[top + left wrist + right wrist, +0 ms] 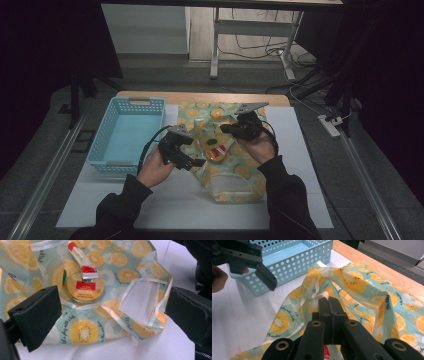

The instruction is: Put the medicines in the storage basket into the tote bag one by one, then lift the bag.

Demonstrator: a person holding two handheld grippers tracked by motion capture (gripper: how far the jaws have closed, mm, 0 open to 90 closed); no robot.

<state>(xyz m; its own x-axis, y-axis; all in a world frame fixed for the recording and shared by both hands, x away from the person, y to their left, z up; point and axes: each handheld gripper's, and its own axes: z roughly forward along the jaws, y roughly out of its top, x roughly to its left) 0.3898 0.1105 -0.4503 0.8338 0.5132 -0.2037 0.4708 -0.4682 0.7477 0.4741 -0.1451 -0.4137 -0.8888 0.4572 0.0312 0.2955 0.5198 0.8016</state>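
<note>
Lying flat on bench (300, 165): fruit-print bag (235, 175), beside blue basket (127, 131). Resting on bag: round tin (85, 290), tube (81, 261). Right tongs (329, 302): pressed together, pinching bag's white-trimmed edge, lifting it. Left tongs (112, 315): spread wide, empty, hovering over tin. Advised: keep edge raised, lower left tongs squarely around tin, avoid snagging fabric.

Dim room, grey floor (40, 150), white desk legs (215, 45) beyond.
</note>
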